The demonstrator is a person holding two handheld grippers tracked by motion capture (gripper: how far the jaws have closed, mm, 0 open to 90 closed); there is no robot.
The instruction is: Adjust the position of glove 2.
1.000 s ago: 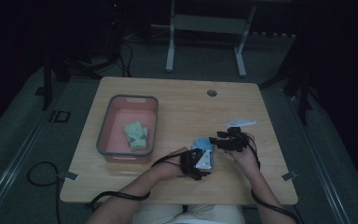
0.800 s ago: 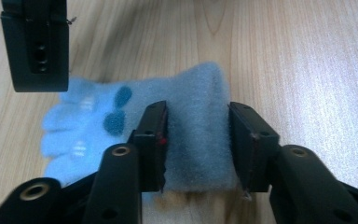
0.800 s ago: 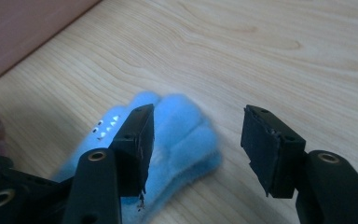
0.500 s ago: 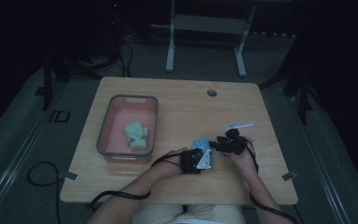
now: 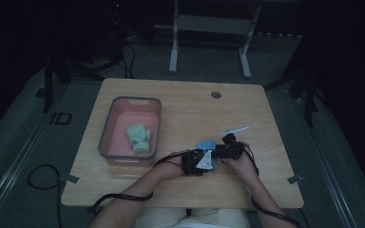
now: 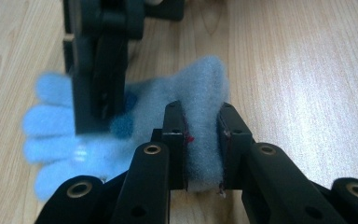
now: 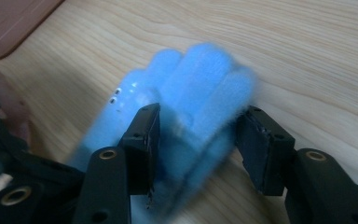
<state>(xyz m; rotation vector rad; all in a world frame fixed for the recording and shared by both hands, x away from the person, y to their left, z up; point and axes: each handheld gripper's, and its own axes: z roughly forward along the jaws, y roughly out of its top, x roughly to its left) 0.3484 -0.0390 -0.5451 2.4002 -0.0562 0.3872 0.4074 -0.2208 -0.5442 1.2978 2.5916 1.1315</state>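
Note:
A fuzzy light-blue glove (image 5: 205, 143) lies on the wooden table (image 5: 180, 104) near its front edge. In the left gripper view my left gripper (image 6: 203, 135) is shut on a raised fold of the glove (image 6: 200, 88), and its jaws have just closed there. In the right gripper view my right gripper (image 7: 198, 135) straddles the glove's fingers (image 7: 200, 79). Its jaws have just been closing, a gap remains at one pad, and the picture is blurred. From above, the left gripper (image 5: 208, 154) and right gripper (image 5: 217, 149) meet at the glove.
A pink bin with a grey rim (image 5: 107, 128) stands at the left and holds a green glove (image 5: 139, 137). A thin pale strip (image 5: 235, 129) lies just beyond the right hand. A round cable hole (image 5: 216, 94) sits near the table's far edge.
The left jaws closed onto the blue glove. The right hand came down and slightly nearer, over the glove's fingers, with its jaws narrower.

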